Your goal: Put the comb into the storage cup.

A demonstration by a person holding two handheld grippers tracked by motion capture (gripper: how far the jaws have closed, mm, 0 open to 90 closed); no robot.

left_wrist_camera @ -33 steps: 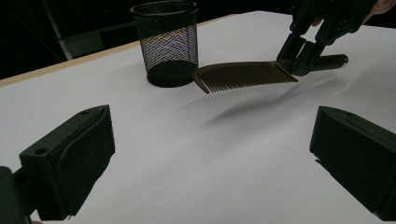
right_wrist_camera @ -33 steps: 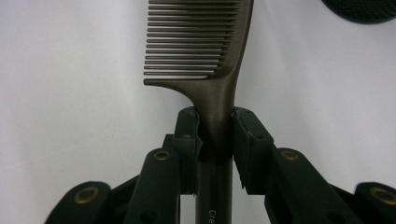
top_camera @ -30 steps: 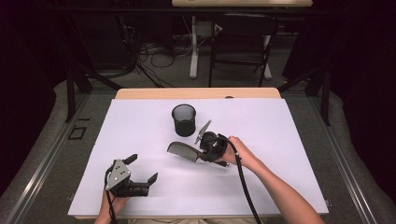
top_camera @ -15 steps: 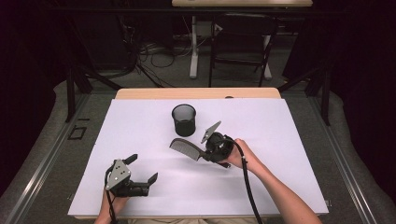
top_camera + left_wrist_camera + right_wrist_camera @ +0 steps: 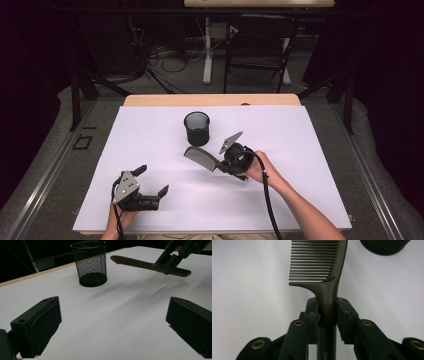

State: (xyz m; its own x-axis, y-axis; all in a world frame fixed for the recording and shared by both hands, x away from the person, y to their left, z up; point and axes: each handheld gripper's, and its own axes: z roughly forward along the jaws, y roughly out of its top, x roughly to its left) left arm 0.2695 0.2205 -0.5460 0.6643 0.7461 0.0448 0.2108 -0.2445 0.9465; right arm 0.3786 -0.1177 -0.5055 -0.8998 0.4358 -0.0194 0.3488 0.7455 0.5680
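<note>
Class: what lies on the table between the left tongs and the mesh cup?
Nothing: the white sheet between left tongs and mesh cup is bare, in the left gripper view.

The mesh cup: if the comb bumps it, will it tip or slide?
The mesh cup looks light, being open wire mesh, so it would probably slide on the smooth white table. It stands taller than wide, so a high bump from the comb might tip it.

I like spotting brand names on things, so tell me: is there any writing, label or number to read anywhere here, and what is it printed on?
"Cre": pale letters on the handle of the dark comb, in the right gripper view; the word runs off the picture's bottom edge, so the rest cannot be read.
The black mesh cup and the white table cover carry no writing that can be seen.
</note>
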